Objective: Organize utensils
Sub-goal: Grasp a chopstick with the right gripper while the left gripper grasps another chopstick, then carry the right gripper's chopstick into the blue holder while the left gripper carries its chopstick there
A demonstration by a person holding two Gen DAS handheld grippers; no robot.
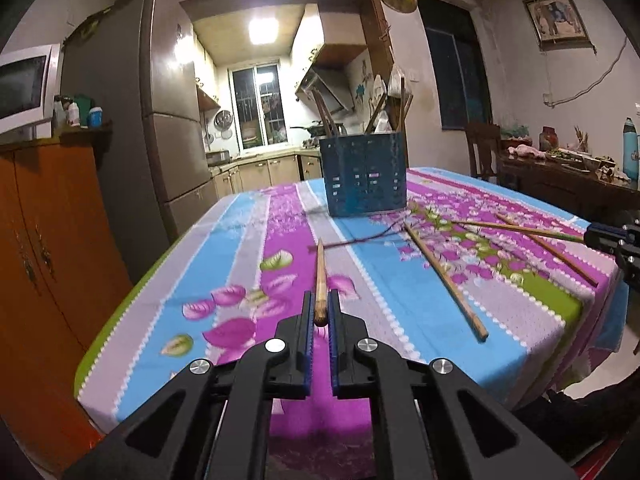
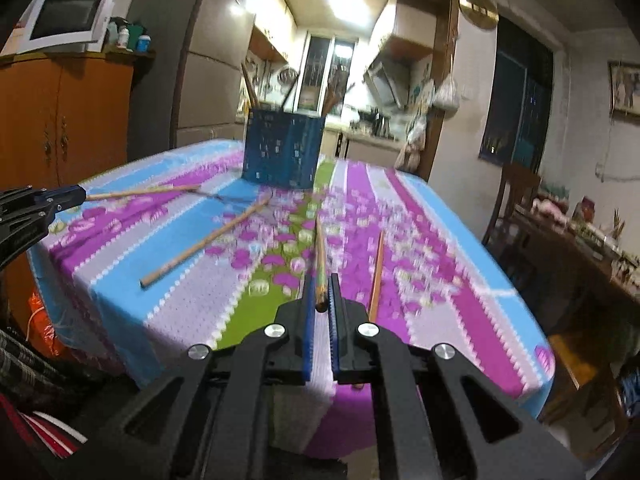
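Wooden chopsticks sit in both of your grippers: the left gripper (image 1: 321,312) is clamped on the butt end of a chopstick (image 1: 319,276), its long axis running straight ahead from the jaws, tip aimed toward the blue holder (image 1: 364,174) and raised over the cloth. Your right gripper (image 2: 320,300) likewise pinches a second chopstick (image 2: 320,256) by its near end, shaft pointing forward along the fingers toward the holder (image 2: 282,150); that view is blurred, so whether the far tip touches the cloth is hard to tell. You look to be at the carry step, both picks made and neither stick yet dropped in. Next calls for lifting each stick, tipping it upright above the holder's open top, where other utensils already stand, and only then letting go. Two loose chopsticks stay on the tablecloth (image 1: 224,240): one (image 1: 446,280) lying diagonally, another (image 1: 548,250) further right near the edge.
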